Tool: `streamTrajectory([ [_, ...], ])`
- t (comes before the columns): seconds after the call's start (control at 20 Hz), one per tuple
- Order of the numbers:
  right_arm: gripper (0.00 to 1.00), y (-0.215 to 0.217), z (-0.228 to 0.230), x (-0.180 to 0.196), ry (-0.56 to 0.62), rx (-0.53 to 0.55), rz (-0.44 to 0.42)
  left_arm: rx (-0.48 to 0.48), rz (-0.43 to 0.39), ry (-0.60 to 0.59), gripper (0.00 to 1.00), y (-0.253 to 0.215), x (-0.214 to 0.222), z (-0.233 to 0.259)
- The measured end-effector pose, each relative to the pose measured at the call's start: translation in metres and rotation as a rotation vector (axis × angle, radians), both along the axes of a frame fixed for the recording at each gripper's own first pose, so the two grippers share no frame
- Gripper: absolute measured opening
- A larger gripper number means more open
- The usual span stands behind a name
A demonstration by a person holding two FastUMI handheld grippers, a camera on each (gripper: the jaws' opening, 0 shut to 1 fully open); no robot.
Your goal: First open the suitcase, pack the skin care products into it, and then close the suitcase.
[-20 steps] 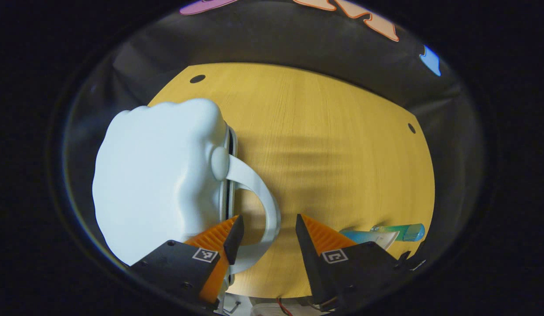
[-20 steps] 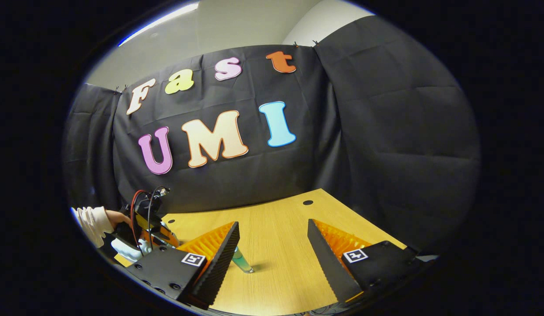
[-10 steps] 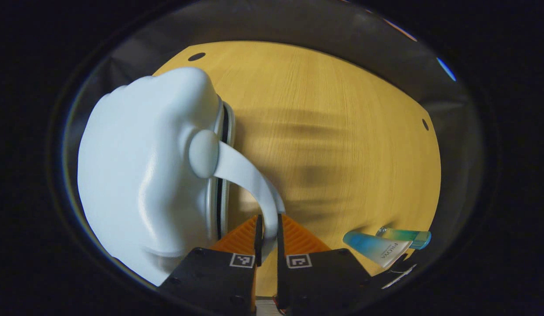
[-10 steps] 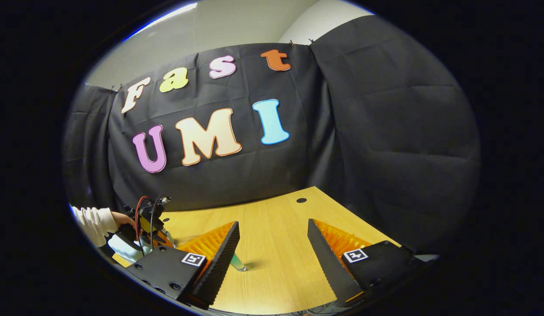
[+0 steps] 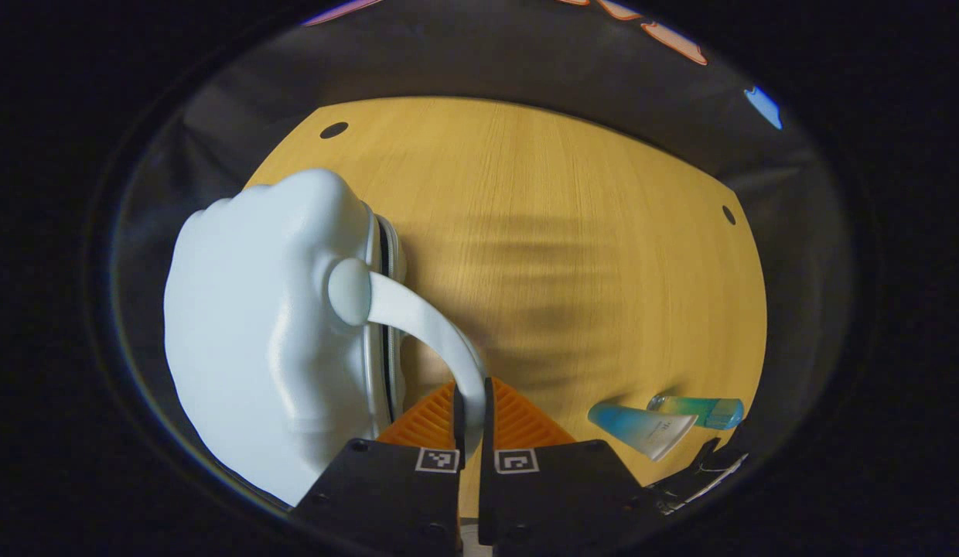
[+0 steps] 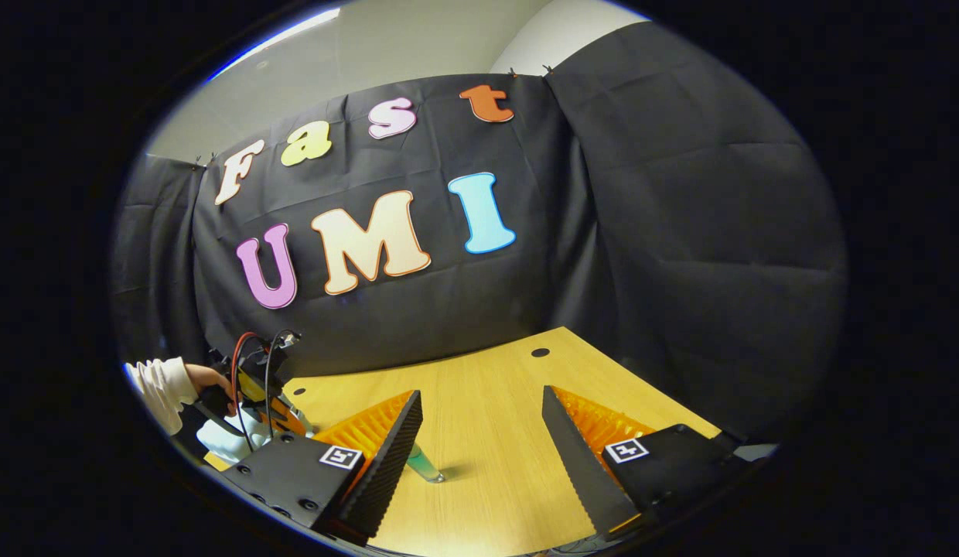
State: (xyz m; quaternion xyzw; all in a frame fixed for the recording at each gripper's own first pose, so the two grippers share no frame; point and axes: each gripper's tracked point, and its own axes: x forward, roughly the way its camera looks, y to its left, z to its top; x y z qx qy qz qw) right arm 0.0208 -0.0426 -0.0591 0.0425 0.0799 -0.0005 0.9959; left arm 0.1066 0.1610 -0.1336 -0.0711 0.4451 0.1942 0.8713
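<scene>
The left gripper [image 5: 470, 402] pinches the white suitcase's [image 5: 263, 333] arched handle [image 5: 425, 325] near the tabletop's [image 5: 572, 232] left edge; the right gripper [image 6: 479, 433] hangs spread, idle. Lift gently, keeping the handle squarely clamped.

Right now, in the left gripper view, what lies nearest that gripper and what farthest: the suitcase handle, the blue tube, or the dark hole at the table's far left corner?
1. suitcase handle, pinched between the fingers.
2. blue tube, lying to the right.
3. dark hole, far corner, upper left.

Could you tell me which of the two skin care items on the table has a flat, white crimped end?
The blue tube, lying nearer the left gripper; the greenish bottle behind it is rounded, with a blue cap end.
</scene>
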Motion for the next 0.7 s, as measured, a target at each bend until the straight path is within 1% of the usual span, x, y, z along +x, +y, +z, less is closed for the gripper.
streamTrajectory([
  [0.05,0.98,0.003,0.0,0.003,-0.002,0.003,0.01,-0.021,-0.003,-0.025,0.05,-0.003,0.002,0.009],
  [0.1,0.98,0.009,-0.001,0.005,-0.004,0.004,0.024,-0.038,0.001,-0.044,0.02,-0.001,0.001,0.015],
  [0.25,0.98,0.022,-0.004,0.013,-0.002,-0.003,0.065,-0.083,0.018,-0.107,0.02,-0.007,-0.001,0.039],
  [0.35,0.98,0.03,-0.005,0.018,-0.001,-0.001,0.09,-0.069,0.015,-0.159,0.02,-0.005,-0.002,0.065],
  [0.45,0.98,0.04,-0.007,0.021,0.006,0.02,0.12,-0.047,0.017,-0.207,0.02,0.006,-0.005,0.09],
  [0.55,0.98,0.05,-0.009,0.024,0.011,0.036,0.144,-0.051,0.032,-0.245,0.02,0.012,-0.019,0.116],
  [0.7,0.98,0.061,-0.012,0.029,0.013,0.033,0.172,-0.061,0.063,-0.31,0.02,0.033,-0.044,0.153],
])
